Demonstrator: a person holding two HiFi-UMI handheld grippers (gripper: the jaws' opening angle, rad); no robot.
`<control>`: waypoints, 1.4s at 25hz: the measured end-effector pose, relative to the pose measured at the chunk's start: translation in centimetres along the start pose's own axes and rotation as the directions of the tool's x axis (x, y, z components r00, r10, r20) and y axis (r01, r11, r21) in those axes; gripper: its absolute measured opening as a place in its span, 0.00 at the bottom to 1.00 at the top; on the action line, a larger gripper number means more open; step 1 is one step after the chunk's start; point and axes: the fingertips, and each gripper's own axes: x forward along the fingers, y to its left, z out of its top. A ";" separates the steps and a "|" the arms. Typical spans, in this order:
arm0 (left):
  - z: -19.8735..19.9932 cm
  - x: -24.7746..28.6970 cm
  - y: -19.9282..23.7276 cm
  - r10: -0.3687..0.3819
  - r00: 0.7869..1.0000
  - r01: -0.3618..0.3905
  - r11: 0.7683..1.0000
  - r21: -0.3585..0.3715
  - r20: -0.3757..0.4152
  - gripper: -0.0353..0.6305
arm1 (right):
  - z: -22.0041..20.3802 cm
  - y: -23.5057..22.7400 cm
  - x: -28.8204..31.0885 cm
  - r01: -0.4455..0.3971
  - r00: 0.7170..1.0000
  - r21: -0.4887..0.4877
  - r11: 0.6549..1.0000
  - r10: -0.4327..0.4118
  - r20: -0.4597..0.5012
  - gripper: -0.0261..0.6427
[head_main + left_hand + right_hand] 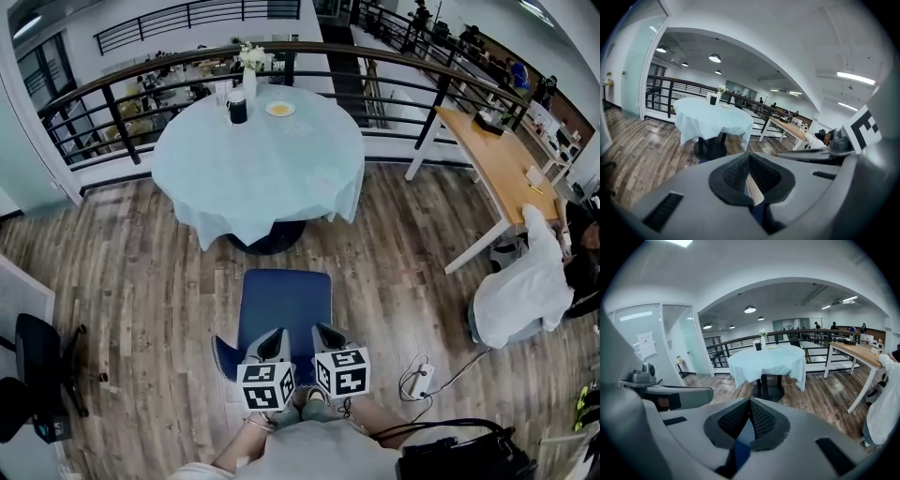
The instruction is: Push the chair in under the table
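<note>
The blue padded chair [286, 302] stood just short of the round, pale-blue-clothed table [258, 155]. On its far side from the table, the left gripper [276, 337] and right gripper [324, 332], both closed and empty, sat at the backrest, probably to push it in.

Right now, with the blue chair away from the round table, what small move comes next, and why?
Probably push the left hand-held gripper and right hand-held gripper, both shut, forward against the blue chair: they sit at its near edge, and floor separates it from the table.
</note>
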 end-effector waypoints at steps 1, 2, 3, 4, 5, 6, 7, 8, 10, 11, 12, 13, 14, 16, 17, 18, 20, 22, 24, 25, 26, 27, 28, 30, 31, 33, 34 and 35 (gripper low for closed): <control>-0.1 0.1 -0.3 0.001 1.000 -0.001 1.000 0.000 -0.001 0.06 | -0.1 -0.1 -0.1 -0.005 1.000 0.000 1.000 0.005 -0.004 0.06; -0.3 0.1 -0.5 0.001 1.000 -0.001 1.000 0.001 -0.004 0.06 | -0.2 -0.2 -0.2 -0.013 1.000 -0.001 1.000 0.013 -0.009 0.06; -0.5 0.2 -0.6 -0.001 1.000 0.001 1.000 0.003 -0.011 0.06 | -0.4 -0.2 -0.2 -0.026 1.000 -0.003 1.000 0.026 -0.015 0.06; -0.9 0.3 -0.8 -0.010 1.000 0.011 1.000 0.008 -0.025 0.06 | -0.6 0.0 -0.2 -0.047 0.999 -0.005 0.999 0.047 -0.024 0.06; -1.4 0.4 -1.1 -0.026 0.998 0.027 1.000 0.016 -0.048 0.06 | -0.9 0.2 -0.2 -0.074 0.997 -0.007 0.997 0.074 -0.036 0.06; -1.9 0.4 -1.2 -0.045 0.996 0.047 0.999 0.026 -0.077 0.06 | -1.3 0.5 -0.2 -0.105 0.993 -0.008 0.994 0.105 -0.049 0.06; -2.5 0.4 -1.3 -0.062 0.992 0.066 0.997 0.036 -0.106 0.06 | -1.7 0.8 -0.3 -0.139 0.988 -0.008 0.990 0.138 -0.065 0.06; -3.1 0.4 -1.3 -0.078 0.988 0.084 0.995 0.043 -0.134 0.06 | -2.2 1.0 -0.3 -0.174 0.982 -0.006 0.985 0.172 -0.082 0.07; -4.3 0.1 -1.1 -0.113 0.974 0.125 0.991 0.052 -0.194 0.07 | -3.4 1.5 -0.3 -0.243 0.963 0.005 0.970 0.241 -0.122 0.08; -5.0 0.0 -0.9 -0.131 0.964 0.147 0.988 0.055 -0.230 0.09 | -3.9 1.8 -0.3 -0.279 0.950 0.012 0.960 0.278 -0.143 0.12; -5.6 -0.1 -0.7 -0.147 0.953 0.169 0.984 0.063 -0.266 0.14 | -4.5 2.2 -0.3 -0.316 0.935 0.017 0.949 0.314 -0.166 0.17; -6.2 -0.3 -0.6 -0.159 0.940 0.190 0.979 0.078 -0.301 0.20 | -5.1 2.6 -0.4 -0.351 0.918 0.016 0.936 0.348 -0.189 0.21; -6.8 -0.5 -0.4 -0.169 0.927 0.213 0.972 0.100 -0.333 0.23 | -5.7 3.0 -0.5 -0.387 0.900 0.008 0.922 0.379 -0.215 0.23; -7.8 -1.0 -0.4 -0.190 0.899 0.268 0.951 0.153 -0.396 0.27 | -7.0 3.9 -0.9 -0.463 0.855 -0.019 0.886 0.441 -0.274 0.26; -8.2 -1.3 -0.5 -0.203 0.882 0.302 0.937 0.178 -0.426 0.28 | -7.6 4.4 -1.2 -0.505 0.827 -0.032 0.862 0.473 -0.304 0.27; -8.6 -1.6 -0.7 -0.218 0.862 0.339 0.919 0.201 -0.458 0.30 | -8.2 4.9 -1.6 -0.550 0.795 -0.046 0.834 0.505 -0.336 0.28; -9.8 -2.5 -1.1 -0.244 0.813 0.421 0.874 0.244 -0.528 0.31 | -9.5 6.2 -2.4 -0.636 0.727 -0.085 0.767 0.558 -0.400 0.29; -11.1 -3.5 -1.4 -0.241 0.763 0.494 0.815 0.302 -0.599 0.33 | -10.9 7.1 -3.2 -0.700 0.670 -0.144 0.699 0.575 -0.470 0.30; -12.7 -4.3 -1.2 -0.191 0.720 0.545 0.751 0.373 -0.667 0.34 | -12.3 7.3 -3.6 -0.732 0.641 -0.209 0.648 0.552 -0.534 0.31; -13.6 -4.6 -1.0 -0.156 0.699 0.564 0.720 0.404 -0.698 0.34 | -12.9 7.3 -3.6 -0.740 0.633 -0.239 0.629 0.531 -0.563 0.31; -14.4 -4.8 -0.7 -0.121 0.683 0.580 0.689 0.434 -0.721 0.35 | -13.6 7.2 -3.6 -0.745 0.628 -0.266 0.612 0.509 -0.589 0.31; -15.0 -4.8 -0.5 -0.089 0.672 0.592 0.660 0.462 -0.735 0.35 | -14.3 7.2 -3.6 -0.748 0.625 -0.290 0.597 0.486 -0.611 0.31; -15.4 -4.7 -0.3 -0.063 0.668 0.599 0.636 0.486 -0.741 0.35 | -14.9 7.1 -3.5 -0.749 0.625 -0.311 0.585 0.467 -0.626 0.31; -16.0 -4.3 -0.1 -0.032 0.661 0.610 0.605 0.511 -0.750 0.35 | -15.5 7.0 -3.1 -0.740 0.636 -0.343 0.579 0.436 -0.637 0.31; -16.2 -4.1 -0.1 -0.022 0.650 0.617 0.599 0.510 -0.760 0.35 | -15.5 6.9 -2.9 -0.737 0.637 -0.348 0.580 0.421 -0.646 0.31; -16.4 -4.0 0.1 -0.011 0.613 0.636 0.601 0.485 -0.790 0.34 | -15.9 6.8 -2.5 -0.745 0.615 -0.343 0.572 0.390 -0.685 0.31; -16.4 -4.0 0.1 -0.013 0.593 0.645 0.606 0.466 -0.805 0.34 | -16.1 6.8 -2.3 -0.756 0.598 -0.341 0.559 0.377 -0.707 0.31; -16.4 -4.0 0.1 -0.019 0.577 0.653 0.611 0.447 -0.817 0.34 | -16.5 6.8 -2.0 -0.767 0.581 -0.340 0.544 0.363 -0.728 0.31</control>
